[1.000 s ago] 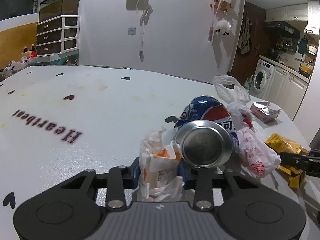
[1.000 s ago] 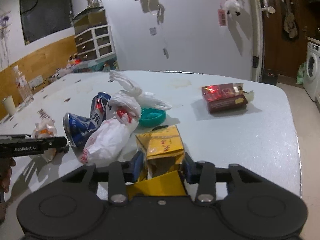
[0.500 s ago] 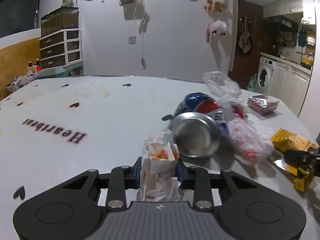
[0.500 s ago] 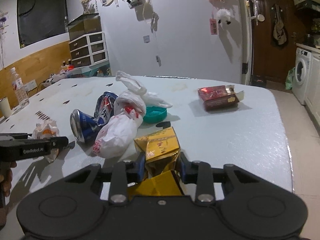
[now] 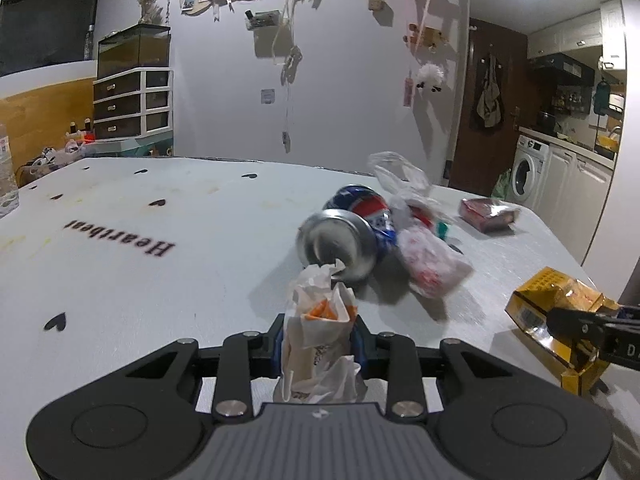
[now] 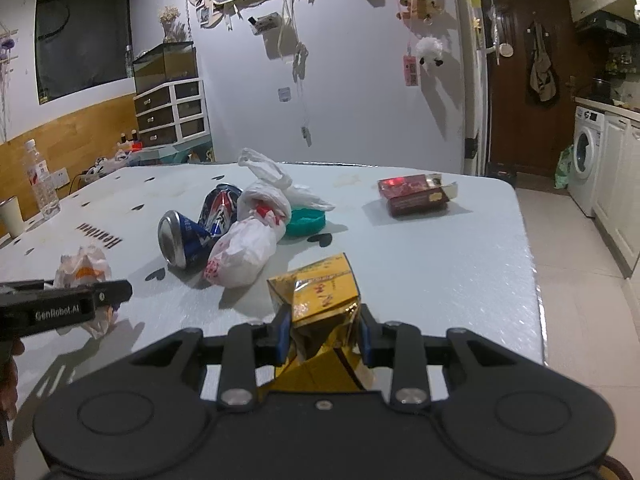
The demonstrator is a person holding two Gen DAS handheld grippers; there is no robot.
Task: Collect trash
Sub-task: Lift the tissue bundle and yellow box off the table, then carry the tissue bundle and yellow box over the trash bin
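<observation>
My left gripper [image 5: 319,338] is shut on a crumpled white and orange paper wrapper [image 5: 320,320], lifted just off the white table [image 5: 140,280]. In the right wrist view that wrapper [image 6: 82,268] shows behind the left gripper's finger [image 6: 68,306]. My right gripper [image 6: 323,336] is shut on a crushed yellow carton [image 6: 320,300], which also appears at the right of the left wrist view as the yellow carton [image 5: 556,304]. On the table lie a dented blue soda can [image 6: 192,228], a knotted white plastic bag [image 6: 248,248], a teal lid [image 6: 306,222] and a red box [image 6: 416,196].
The table edge [image 6: 532,264] runs close on the right, with tiled floor beyond. A water bottle [image 6: 40,184] and a cup [image 6: 12,216] stand at the table's far left. A washing machine [image 6: 586,156] stands beside the kitchen cabinets.
Both grippers have pulled back from the trash pile with their loads; the can, bag and red box look smaller and farther. The wrapper has come away from the can.
</observation>
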